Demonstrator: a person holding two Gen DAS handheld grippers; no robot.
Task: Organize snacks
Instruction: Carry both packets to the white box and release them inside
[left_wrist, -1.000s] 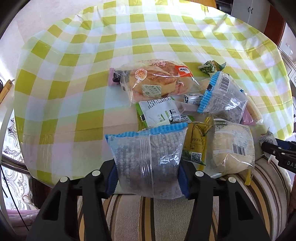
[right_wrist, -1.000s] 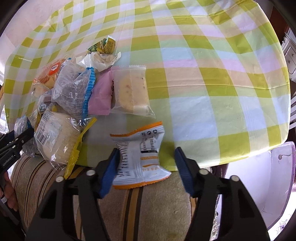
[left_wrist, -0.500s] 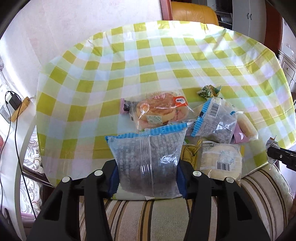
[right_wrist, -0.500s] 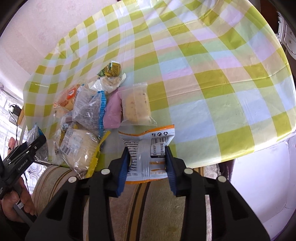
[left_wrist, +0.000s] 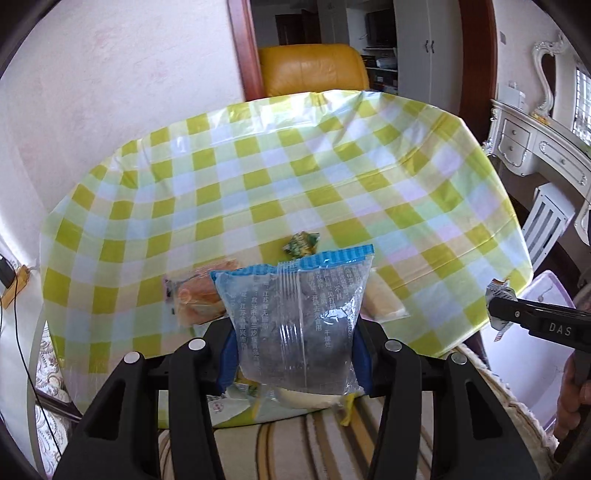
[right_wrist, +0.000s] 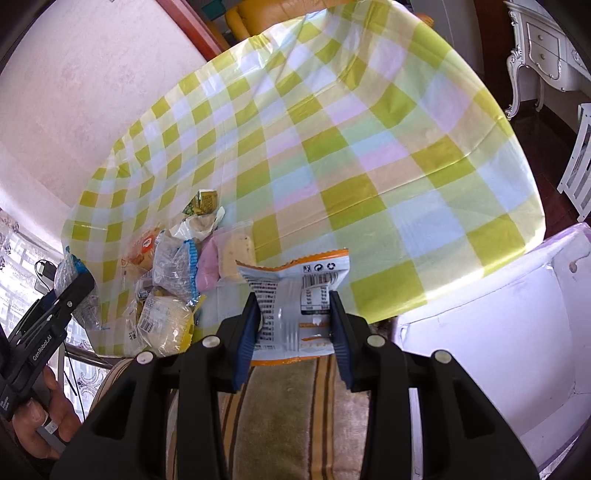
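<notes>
My left gripper (left_wrist: 293, 356) is shut on a clear, blue-edged packet of dark snack (left_wrist: 295, 325), lifted above the table's near edge. It hides much of the snack pile; an orange bun pack (left_wrist: 197, 295), a green candy wrapper (left_wrist: 301, 243) and a pale cake pack (left_wrist: 384, 301) show around it. My right gripper (right_wrist: 295, 325) is shut on a white and orange packet (right_wrist: 295, 295), also raised. In the right wrist view the pile holds a second blue-edged packet (right_wrist: 173, 264), a pink pack (right_wrist: 207, 267), a pale cake (right_wrist: 238, 254) and a yellow-edged bread pack (right_wrist: 162, 323).
The green check tablecloth (right_wrist: 369, 147) covers a round table. A striped cushioned chair (right_wrist: 291, 413) sits below both grippers. A white bin with a lilac rim (right_wrist: 517, 325) stands at the right by the table edge. An orange chair (left_wrist: 314, 68) and white furniture (left_wrist: 532, 144) stand beyond.
Both grippers have risen and drawn back from the table with their packets. The right jaws closed onto the white and orange packet, which had lain loosely between them.
</notes>
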